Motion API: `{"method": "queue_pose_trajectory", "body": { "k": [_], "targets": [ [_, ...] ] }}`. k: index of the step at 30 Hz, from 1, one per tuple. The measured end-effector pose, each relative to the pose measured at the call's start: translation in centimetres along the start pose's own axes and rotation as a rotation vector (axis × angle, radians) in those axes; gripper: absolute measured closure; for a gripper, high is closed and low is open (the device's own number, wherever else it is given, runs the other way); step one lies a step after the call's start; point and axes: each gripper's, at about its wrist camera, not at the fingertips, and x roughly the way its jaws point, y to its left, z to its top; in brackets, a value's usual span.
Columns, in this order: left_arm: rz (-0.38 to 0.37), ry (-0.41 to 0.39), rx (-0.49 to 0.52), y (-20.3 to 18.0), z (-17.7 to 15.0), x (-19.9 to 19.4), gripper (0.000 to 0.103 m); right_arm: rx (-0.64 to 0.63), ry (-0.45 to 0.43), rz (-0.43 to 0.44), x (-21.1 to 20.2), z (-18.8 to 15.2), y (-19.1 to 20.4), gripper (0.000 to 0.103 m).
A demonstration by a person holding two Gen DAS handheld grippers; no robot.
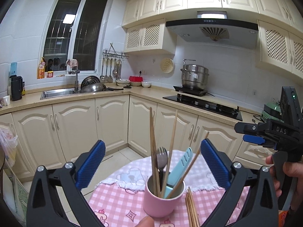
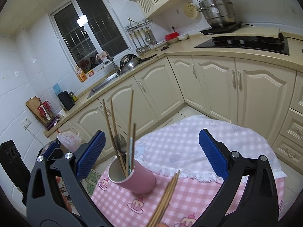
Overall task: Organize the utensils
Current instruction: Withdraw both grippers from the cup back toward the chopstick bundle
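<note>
A pink cup stands on the pink checked tablecloth. It holds several wooden chopsticks, a metal fork and a light blue utensil. More chopsticks lie loose on the cloth just right of the cup. My left gripper is open, its blue pads wide apart on either side of the cup and clear of it. The right gripper hovers at the right, held by a hand. In the right wrist view my right gripper is open and empty, with the cup and loose chopsticks below it.
A fringed checked towel covers the far half of the round table. Cream base cabinets, a sink, a black hob and a steel pot line the counters. A plastic bag hangs at left. Tiled floor separates table and cabinets.
</note>
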Motion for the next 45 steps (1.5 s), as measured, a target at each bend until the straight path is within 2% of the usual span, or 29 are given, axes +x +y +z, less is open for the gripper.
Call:
{"method": "queue_pose_trajectory", "body": {
  "k": [19, 36, 45],
  "targets": [
    [-0.023, 0.15, 0.032, -2.1, -4.2, 0.8, 0.005, 0.041, 0.111, -0.059, -0.3, -3.7, -2.8, 0.006],
    [-0.052, 0.373, 0.062, -3.3, -10.6, 3.9, 0.005, 0.079, 0.267, -0.13, 1.1, -8.7, -5.7, 0.006],
    [-0.041, 0.502, 0.136, -4.5, -14.2, 6.2, 0.005, 0.1, 0.318, -0.147, 1.8, -10.4, -6.4, 0.006]
  ]
}}
